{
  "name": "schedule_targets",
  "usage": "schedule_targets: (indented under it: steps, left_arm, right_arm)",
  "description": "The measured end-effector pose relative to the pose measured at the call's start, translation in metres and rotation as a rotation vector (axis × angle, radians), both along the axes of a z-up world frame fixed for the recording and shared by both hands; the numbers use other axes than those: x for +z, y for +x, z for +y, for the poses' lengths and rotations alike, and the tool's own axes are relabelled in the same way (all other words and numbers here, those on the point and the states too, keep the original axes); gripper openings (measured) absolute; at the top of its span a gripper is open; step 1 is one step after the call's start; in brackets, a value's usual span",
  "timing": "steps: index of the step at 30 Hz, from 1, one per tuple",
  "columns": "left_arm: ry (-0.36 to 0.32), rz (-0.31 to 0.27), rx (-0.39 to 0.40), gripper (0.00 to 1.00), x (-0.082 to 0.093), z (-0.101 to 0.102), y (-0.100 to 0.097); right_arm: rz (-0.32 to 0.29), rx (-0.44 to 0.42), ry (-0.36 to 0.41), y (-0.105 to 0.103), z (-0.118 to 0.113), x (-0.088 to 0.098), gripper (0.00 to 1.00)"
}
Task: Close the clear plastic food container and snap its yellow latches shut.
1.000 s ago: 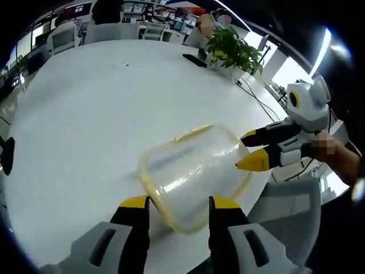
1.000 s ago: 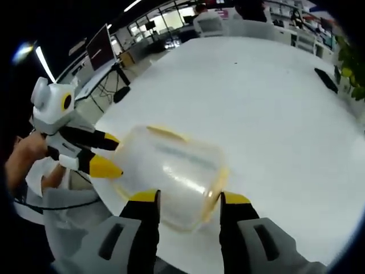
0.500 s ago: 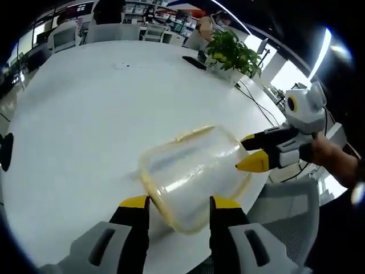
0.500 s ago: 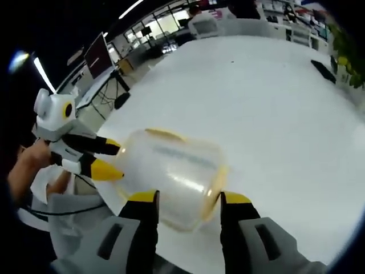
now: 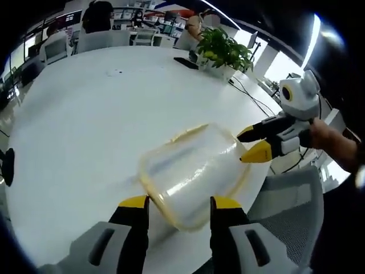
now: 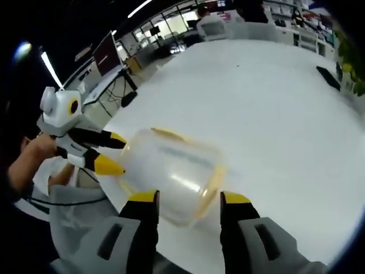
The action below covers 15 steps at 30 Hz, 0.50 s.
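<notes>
A clear plastic container [image 5: 191, 171] with a yellow rim lies on the white table [image 5: 85, 114] near its edge, with a yellow latch [image 5: 188, 132] on its far side. My left gripper [image 5: 179, 203] is open, and its yellow tips flank the container's near end. My right gripper [image 5: 252, 144] comes in from the right, jaws apart, tips at the container's right end. In the right gripper view the container [image 6: 171, 171] lies ahead of the open right gripper [image 6: 188, 197]. The left gripper [image 6: 114, 153] reaches its left end.
A potted plant [image 5: 225, 51] and a flat black object [image 5: 185, 60] sit at the table's far side. A grey chair [image 5: 288, 211] stands just past the near table edge. A person's hand [image 5: 331, 142] holds the right gripper. Monitors [image 6: 105, 51] and office chairs stand beyond.
Both views have shifted slightly with the hands. The container stays where it was, and both grippers hold about the same places at its ends with jaws unchanged.
</notes>
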<state>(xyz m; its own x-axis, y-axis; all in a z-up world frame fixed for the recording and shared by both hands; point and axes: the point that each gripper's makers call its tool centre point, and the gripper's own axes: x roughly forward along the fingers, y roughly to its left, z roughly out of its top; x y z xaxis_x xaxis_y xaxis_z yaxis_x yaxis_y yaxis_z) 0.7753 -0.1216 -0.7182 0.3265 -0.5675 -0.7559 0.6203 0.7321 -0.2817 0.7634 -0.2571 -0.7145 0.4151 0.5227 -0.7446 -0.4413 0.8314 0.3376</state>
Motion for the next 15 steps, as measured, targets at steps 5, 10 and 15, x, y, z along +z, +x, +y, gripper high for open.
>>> schedule_targets:
  steps: [5,10,15]
  left_arm:
    - [0.002,-0.033,-0.013,0.36,0.01,0.001,0.003]
    - [0.014,-0.064,-0.053,0.33,0.016,-0.002,0.003]
    - [0.011,-0.085,-0.086,0.31,0.023,-0.009,0.003]
  right_arm:
    - [-0.038,0.043,-0.019,0.0,0.0,0.009,0.38]
    - [-0.069,0.099,-0.023,0.001,0.005,0.017,0.31]
    - [-0.085,0.141,-0.03,0.003,0.01,0.02,0.29]
